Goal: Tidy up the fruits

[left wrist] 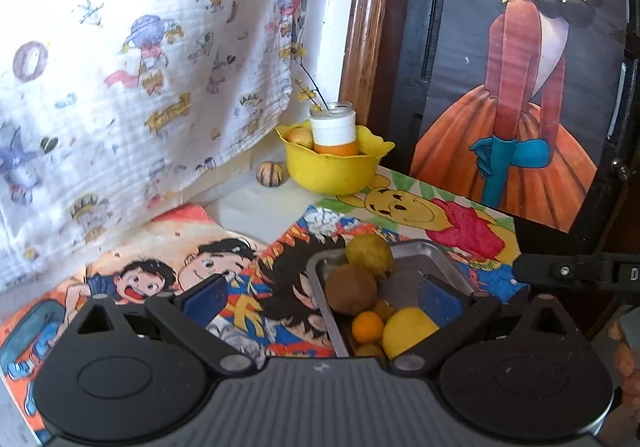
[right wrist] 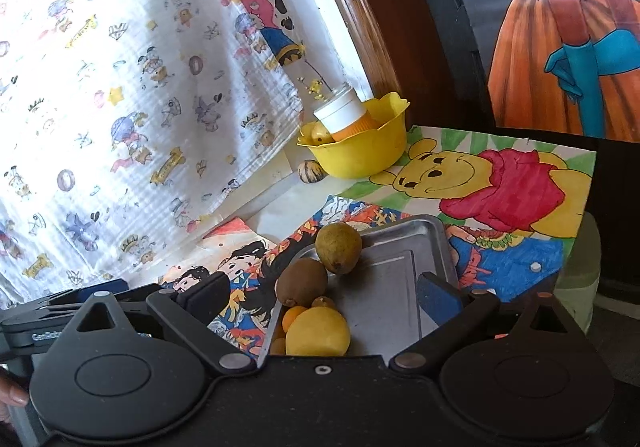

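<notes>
Gaping empty, left tongs [left wrist: 320, 301] and right tongs [right wrist: 324, 297], tray [right wrist: 384, 279] fruits partly hidden behind gripper bodies.

One metal tray [right wrist: 404, 247] holds one pear [right wrist: 338, 247], one kiwi [right wrist: 302, 281], one lemon [right wrist: 318, 331] and at least three small orange fruits [left wrist: 367, 326]. One yellow bowl [right wrist: 360, 155] holds one bottle [right wrist: 346, 115] and one pale fruit [left wrist: 301, 136]; one striped ball [right wrist: 310, 171] sits beside it. Three drawings [right wrist: 500, 183] lie on the tabletop.
</notes>
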Available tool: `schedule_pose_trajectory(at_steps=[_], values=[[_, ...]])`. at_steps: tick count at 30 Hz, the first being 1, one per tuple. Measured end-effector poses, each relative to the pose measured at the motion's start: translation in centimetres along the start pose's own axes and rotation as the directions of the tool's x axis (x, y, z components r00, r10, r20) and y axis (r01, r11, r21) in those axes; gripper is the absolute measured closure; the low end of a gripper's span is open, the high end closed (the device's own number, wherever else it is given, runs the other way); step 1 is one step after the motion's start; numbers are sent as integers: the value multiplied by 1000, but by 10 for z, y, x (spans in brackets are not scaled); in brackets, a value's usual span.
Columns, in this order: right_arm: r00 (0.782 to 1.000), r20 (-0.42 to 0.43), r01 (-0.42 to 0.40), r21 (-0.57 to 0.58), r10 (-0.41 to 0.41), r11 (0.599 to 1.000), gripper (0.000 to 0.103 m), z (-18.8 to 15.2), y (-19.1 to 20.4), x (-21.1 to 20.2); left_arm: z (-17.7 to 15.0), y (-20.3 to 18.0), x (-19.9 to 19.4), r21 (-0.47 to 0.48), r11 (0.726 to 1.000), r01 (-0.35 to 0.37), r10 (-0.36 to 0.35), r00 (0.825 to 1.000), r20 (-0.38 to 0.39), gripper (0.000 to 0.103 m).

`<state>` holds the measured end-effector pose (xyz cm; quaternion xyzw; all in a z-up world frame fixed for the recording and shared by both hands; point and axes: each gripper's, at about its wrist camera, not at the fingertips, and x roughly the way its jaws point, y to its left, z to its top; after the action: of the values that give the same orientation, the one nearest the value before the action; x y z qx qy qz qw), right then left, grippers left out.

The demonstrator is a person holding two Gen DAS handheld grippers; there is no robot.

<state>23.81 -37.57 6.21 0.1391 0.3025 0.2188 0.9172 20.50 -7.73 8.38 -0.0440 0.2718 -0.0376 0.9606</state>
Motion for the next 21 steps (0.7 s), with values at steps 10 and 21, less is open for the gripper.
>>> schedule_pose_trajectory(at_steps=[10,21], values=[[996,83,46,-99,-37,994,1,-31,21,-19,-22,1,-22,-4,1000,-29,29,998,54,0],[981,181,102,-145,-75,984,1,-54,39,-38,-40,12,-32,-23,998,-59,61,996,71,0]])
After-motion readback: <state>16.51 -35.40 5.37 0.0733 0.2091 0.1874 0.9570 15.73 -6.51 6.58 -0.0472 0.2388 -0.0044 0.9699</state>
